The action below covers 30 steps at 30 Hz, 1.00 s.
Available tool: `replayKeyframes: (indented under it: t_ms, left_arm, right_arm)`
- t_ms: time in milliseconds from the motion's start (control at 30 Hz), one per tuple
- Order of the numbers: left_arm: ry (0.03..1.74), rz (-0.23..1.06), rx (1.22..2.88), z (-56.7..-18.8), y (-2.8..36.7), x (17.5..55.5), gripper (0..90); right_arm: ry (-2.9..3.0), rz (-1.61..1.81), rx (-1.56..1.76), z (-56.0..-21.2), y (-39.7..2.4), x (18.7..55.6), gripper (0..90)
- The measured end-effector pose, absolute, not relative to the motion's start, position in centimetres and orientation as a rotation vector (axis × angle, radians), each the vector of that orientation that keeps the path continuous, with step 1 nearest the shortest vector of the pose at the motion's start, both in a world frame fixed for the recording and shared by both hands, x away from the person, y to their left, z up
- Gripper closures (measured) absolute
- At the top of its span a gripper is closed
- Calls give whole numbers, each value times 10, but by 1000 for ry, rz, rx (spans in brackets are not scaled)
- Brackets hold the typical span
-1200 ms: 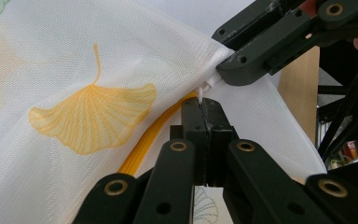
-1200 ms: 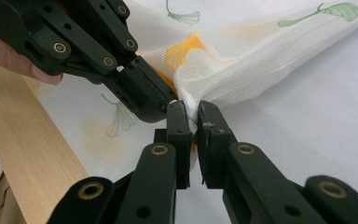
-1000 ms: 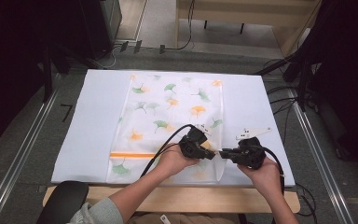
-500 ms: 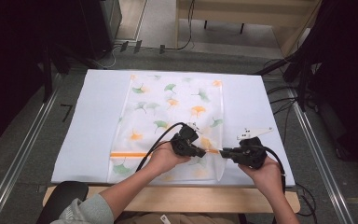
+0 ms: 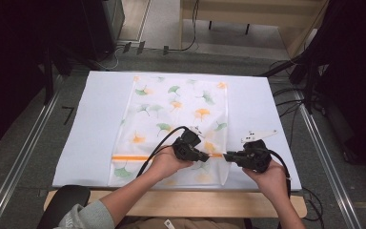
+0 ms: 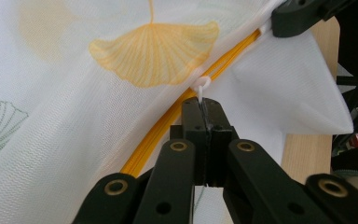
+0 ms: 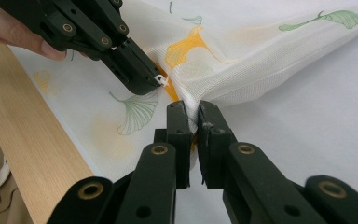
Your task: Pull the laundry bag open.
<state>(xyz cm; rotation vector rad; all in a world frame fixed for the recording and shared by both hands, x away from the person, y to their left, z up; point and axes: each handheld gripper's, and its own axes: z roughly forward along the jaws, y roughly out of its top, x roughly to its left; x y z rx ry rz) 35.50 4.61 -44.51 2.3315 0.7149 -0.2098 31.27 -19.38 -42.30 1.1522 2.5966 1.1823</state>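
Observation:
A white mesh bag (image 5: 171,109) printed with ginkgo leaves lies flat on the table, an orange zipper (image 5: 128,157) running across its near end. My left gripper (image 5: 206,156) is shut on the small white zipper pull (image 6: 200,86); its jaws (image 6: 204,106) meet on the tab. In the right gripper view the left gripper (image 7: 149,84) holds the pull (image 7: 161,80) just above the zipper's end. My right gripper (image 5: 227,156) is shut on the bag's right edge (image 7: 193,109) at the zipper's end, lifting the mesh (image 7: 261,60) into a ridge. The right gripper (image 6: 284,21) also appears in the left gripper view.
A white cloth (image 5: 90,119) covers the table, with a wooden front edge (image 5: 195,202) just below the bag. Metal rails (image 5: 24,157) run along both sides. Cables (image 5: 290,95) lie on the floor at the right. A dark chair part (image 5: 62,198) sits bottom left.
My left gripper slid a little to the left along the zipper line, away from the right gripper, then stayed. The right gripper held its place.

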Motion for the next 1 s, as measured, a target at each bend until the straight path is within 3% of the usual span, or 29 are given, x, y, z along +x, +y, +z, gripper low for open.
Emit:
replayKeyframes:
  t_ms: [1000]
  left_arm:
    - [819, -247, 2316, -451, 73, 364, 900]
  right_arm:
    - [2610, 1169, 1188, -427, -205, 317, 861]
